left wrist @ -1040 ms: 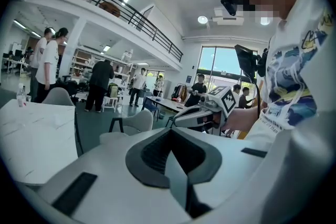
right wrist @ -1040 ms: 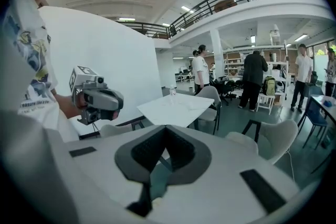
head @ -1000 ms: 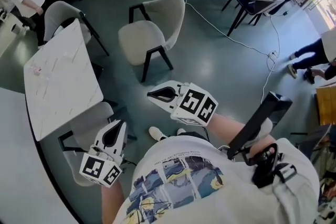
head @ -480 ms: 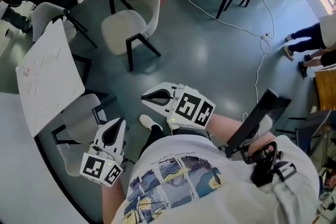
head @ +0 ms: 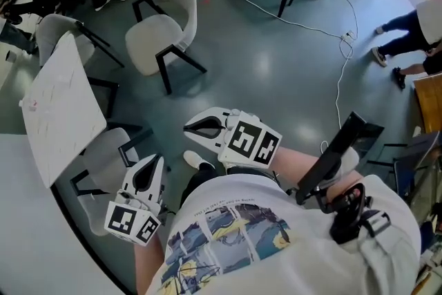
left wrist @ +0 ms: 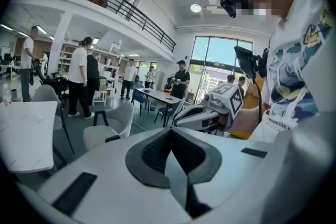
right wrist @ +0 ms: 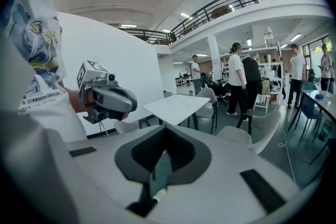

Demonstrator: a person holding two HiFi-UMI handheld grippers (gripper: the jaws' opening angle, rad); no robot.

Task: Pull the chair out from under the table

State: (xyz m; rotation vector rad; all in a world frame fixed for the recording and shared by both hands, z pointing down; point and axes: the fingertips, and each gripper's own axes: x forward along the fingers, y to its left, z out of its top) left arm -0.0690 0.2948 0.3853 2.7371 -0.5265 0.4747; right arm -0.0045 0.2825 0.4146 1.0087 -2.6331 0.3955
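Note:
A white marble table [head: 62,107] stands at the left of the head view. A grey chair [head: 103,157] with black legs sits partly under its near edge. My left gripper [head: 153,162] hovers just right of that chair's seat, shut and empty, not touching it. My right gripper [head: 189,126] hangs over the bare floor further right, also shut with nothing in it. In the right gripper view the table [right wrist: 176,104] lies ahead, the left gripper [right wrist: 105,99] to its left and the chair [right wrist: 126,126] low beneath it. The left gripper view shows the table [left wrist: 26,134] at far left.
A second grey chair [head: 162,24] stands free on the floor beyond; a third chair [head: 59,31] sits at the table's far side. A white cable [head: 304,24] crosses the floor. People stand at top left and far right. A pale curved surface [head: 27,217] borders the lower left.
The table and chairs have slid left and up in the head view as both grippers travel along with me. Both stay shut and empty.

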